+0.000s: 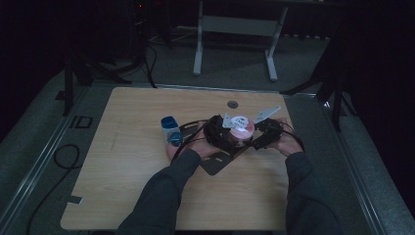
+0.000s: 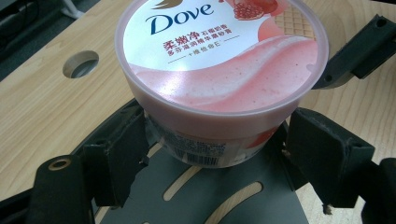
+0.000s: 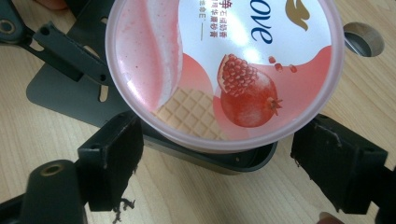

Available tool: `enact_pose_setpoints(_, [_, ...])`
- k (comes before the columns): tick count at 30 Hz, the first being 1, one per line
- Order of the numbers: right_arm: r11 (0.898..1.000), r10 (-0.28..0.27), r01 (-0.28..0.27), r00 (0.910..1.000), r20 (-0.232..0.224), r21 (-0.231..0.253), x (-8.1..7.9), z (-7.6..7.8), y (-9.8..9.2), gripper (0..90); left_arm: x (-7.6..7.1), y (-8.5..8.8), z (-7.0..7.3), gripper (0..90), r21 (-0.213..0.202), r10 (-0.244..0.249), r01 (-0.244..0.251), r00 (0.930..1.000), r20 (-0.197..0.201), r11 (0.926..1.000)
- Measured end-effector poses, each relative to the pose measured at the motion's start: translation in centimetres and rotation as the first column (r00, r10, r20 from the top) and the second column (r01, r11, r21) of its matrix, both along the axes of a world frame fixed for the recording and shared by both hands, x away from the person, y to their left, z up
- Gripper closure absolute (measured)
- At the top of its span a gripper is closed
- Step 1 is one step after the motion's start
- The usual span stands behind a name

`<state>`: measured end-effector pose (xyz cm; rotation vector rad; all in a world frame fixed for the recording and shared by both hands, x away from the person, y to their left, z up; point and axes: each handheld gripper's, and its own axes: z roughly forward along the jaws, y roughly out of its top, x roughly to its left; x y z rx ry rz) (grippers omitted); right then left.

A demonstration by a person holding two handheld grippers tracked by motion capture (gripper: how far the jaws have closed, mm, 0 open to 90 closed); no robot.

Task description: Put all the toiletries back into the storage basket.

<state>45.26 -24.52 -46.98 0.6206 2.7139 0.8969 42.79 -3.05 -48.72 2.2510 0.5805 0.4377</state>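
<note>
Dove tub: a round pink plastic tub, lid on, standing upright on a dark slotted metal plate at the middle of the wooden tabletop. The lid is printed with a white and pink swirl, a pomegranate, a wafer pattern and Chinese text; a barcode label runs round the lower wall.

Handling, judged: rigid wall and smooth, glossy plastic, so likely slippery; probably moderately heavy if full. The lid rim overhangs the body, so the straight wall under the rim looks like the best place to take hold, one pad on each side.

Left tongs: jaws set either side of the tub's lower wall, pads against or just beside it; I cannot tell whether they press.

Right tongs: jaws spread wide, well apart, under the near edge of the lid, holding nothing.

In the high view the hands bring both tongs in on the tub, left and right.

Blue-capped bottle: lies just left of the plate.

Round hole: in the tabletop beyond the tub.
</note>
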Motion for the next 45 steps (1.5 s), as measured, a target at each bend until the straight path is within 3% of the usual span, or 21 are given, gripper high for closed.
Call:
enact_pose_setpoints(14, [0.999, -0.019, 0.018, 0.9994, -0.028, -0.028, 0.4, -0.9, 0.2, 16.7, 0.3, -0.4, -0.9, 20.6, 0.015, 0.016, -0.015, 0.9995, -0.026, 0.9998])
enact_pose_setpoints(24, [0.998, -0.028, 0.025, 0.9986, -0.044, -0.055, 0.6, -1.6, 0.4, 16.7, 0.8, -0.7, -1.7, 20.5, 0.032, 0.028, -0.026, 0.9968, -0.074, 0.9991])
enact_pose_setpoints(35, [0.995, -0.033, 0.028, 0.9985, -0.044, -0.101, 0.6, -2.6, 0.8, 17.0, 0.9, -1.1, -2.8, 20.6, 0.058, 0.037, -0.031, 0.9941, -0.102, 0.9978])
enact_pose_setpoints(42, [0.993, -0.044, 0.038, 0.9979, -0.048, -0.109, 0.5, -2.8, 0.8, 18.2, 1.0, -1.0, -3.0, 20.7, 0.043, 0.041, -0.036, 0.9925, -0.115, 0.9984])
enact_pose_setpoints(44, [0.99, -0.043, 0.038, 0.9985, -0.034, -0.139, 0.4, -2.8, 0.9, 16.9, 1.0, -1.0, -3.2, 21.6, 0.045, 0.043, -0.038, 0.9928, -0.112, 0.9982])
enact_pose_setpoints(45, [0.991, -0.048, 0.042, 0.998, -0.042, -0.127, 0.4, -2.6, 0.8, 16.9, 1.0, -0.9, -3.2, 21.7, 0.042, 0.043, -0.039, 0.9928, -0.112, 0.9984])
